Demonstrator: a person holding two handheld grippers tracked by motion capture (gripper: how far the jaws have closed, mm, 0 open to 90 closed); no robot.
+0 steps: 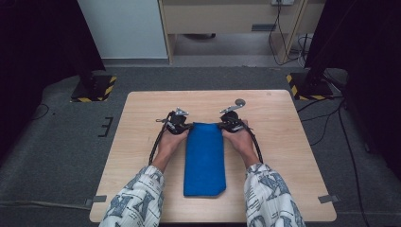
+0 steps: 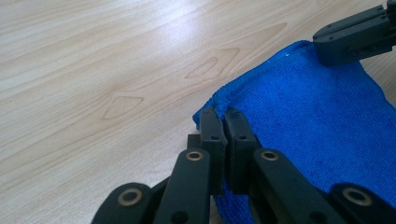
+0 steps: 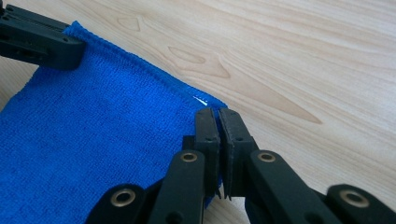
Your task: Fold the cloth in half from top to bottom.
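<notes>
Blue cloth [image 1: 204, 158] lies folded at frame centre on the table [image 1: 283, 142]. Left gripper [image 2: 223, 122] pinches its far-left corner, right gripper [image 3: 218, 122] the far-right corner; how many layers each grips is unclear.

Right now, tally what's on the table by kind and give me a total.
Blue cloth: 1
Grippers: 2, left gripper and right gripper, each shut on a far corner of the cloth
Small grey disc: 1
Total: 4
</notes>
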